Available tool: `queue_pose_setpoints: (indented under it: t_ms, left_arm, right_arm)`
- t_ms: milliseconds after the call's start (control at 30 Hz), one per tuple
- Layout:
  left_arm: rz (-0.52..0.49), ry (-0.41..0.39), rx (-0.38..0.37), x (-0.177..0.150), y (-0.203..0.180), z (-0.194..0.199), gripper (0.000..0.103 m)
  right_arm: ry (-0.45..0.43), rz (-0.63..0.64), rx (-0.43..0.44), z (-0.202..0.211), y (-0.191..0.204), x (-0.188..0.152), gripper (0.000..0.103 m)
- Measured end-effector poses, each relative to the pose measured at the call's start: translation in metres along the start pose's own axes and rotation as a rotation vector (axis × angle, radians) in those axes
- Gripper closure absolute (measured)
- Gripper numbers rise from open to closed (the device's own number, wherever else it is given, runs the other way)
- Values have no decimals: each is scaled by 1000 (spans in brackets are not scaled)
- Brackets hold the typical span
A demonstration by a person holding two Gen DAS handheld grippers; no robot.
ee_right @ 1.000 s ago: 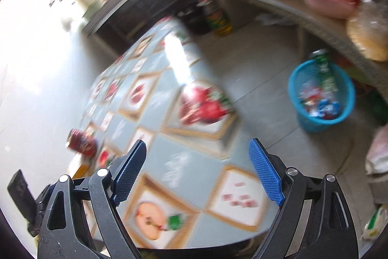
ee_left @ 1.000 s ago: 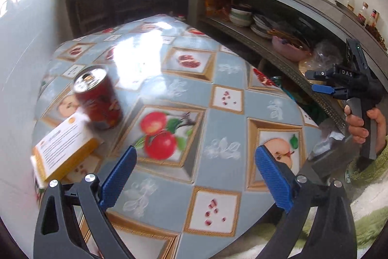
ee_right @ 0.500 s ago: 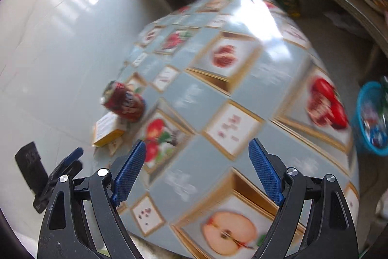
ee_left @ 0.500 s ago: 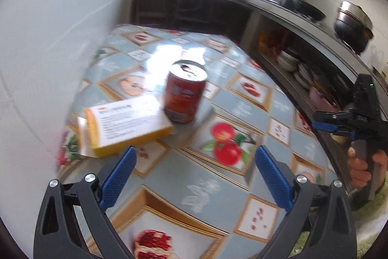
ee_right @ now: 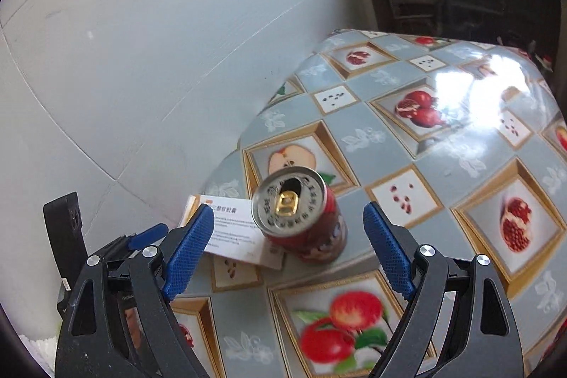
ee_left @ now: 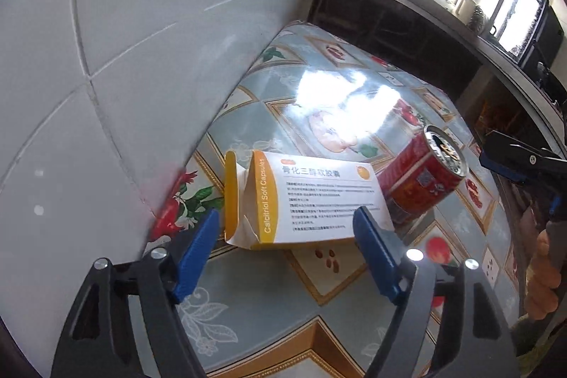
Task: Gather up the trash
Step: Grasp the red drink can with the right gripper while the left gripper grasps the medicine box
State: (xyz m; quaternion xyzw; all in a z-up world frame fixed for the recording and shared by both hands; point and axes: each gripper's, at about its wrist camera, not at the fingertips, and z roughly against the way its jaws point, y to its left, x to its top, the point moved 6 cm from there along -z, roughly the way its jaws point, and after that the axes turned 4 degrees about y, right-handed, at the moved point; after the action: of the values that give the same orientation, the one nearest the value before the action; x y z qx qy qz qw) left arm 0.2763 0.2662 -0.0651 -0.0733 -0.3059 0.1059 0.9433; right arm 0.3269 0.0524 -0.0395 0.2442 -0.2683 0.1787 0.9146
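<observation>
Your carton [ee_left: 312, 201] reads "Calcitriol Soft Capsules" in white letters up its orange side. Its white top carries a line of Chinese characters in orange and small grey print too fine to read. The red can [ee_right: 301, 218] has a pale design on its side that you cannot make out, and the lettering ringing its silver lid is blurred; the gold pull tab lies flat beside the open mouth.

Both things sit on the table [ee_right: 443, 165] near the edge that runs along the tiled wall [ee_left: 124, 59], with the can standing upright just beside the carton's far end, touching or nearly so. The carton lies flat with one end flap open.

Your left tongs [ee_left: 287, 247] hang over the near long side of the carton, one blue pad off the open-flap end and the other over the corner nearest the can. The jaws have just been closing but stand apart, the carton partly between them, neither pad visibly pressing on it.

Your right tongs [ee_right: 288, 247] hover above the can, which shows between the pads. The jaws are wide apart and touch nothing.
</observation>
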Motion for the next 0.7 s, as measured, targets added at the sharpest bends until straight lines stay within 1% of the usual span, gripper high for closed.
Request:
queue_pose_setpoints:
  t_ms: [33, 167, 200, 233, 267, 333, 367, 433, 533, 600, 700]
  left_arm:
    - [18, 10, 8, 2, 4, -5, 39]
    - [78, 37, 2, 6, 13, -17, 53]
    - [82, 44, -1, 5, 13, -18, 58]
    - [81, 50, -14, 5, 12, -19, 60]
    - [78, 55, -20, 4, 9, -19, 61]
    - [57, 65, -24, 2, 3, -18, 62]
    - [46, 68, -25, 0, -1, -17, 62]
    - [30, 90, -56, -5, -9, -16, 63]
    - [0, 141, -103, -17, -27, -14, 63]
    - [-34, 180, -149, -28, -45, -11, 63]
    - [-125, 254, -254, -54, -85, 1, 62]
  right_arm:
    - [10, 3, -7, -9, 2, 2, 21]
    - [23, 22, -39, -29, 6, 7, 21]
    - [21, 26, -56, -33, 6, 9, 22]
    - [26, 27, -76, -35, 5, 9, 28]
    - [38, 17, -89, -38, 2, 8, 34]
    - [44, -8, -96, -39, -3, 6, 41]
    - [37, -14, -95, -37, -5, 6, 41]
    - [29, -21, -113, -31, -10, 2, 41]
    - [23, -40, -143, -15, -24, -8, 41]
    - [14, -47, -166, -1, -34, -17, 41]
    - [1, -61, -199, 26, -54, -34, 41]
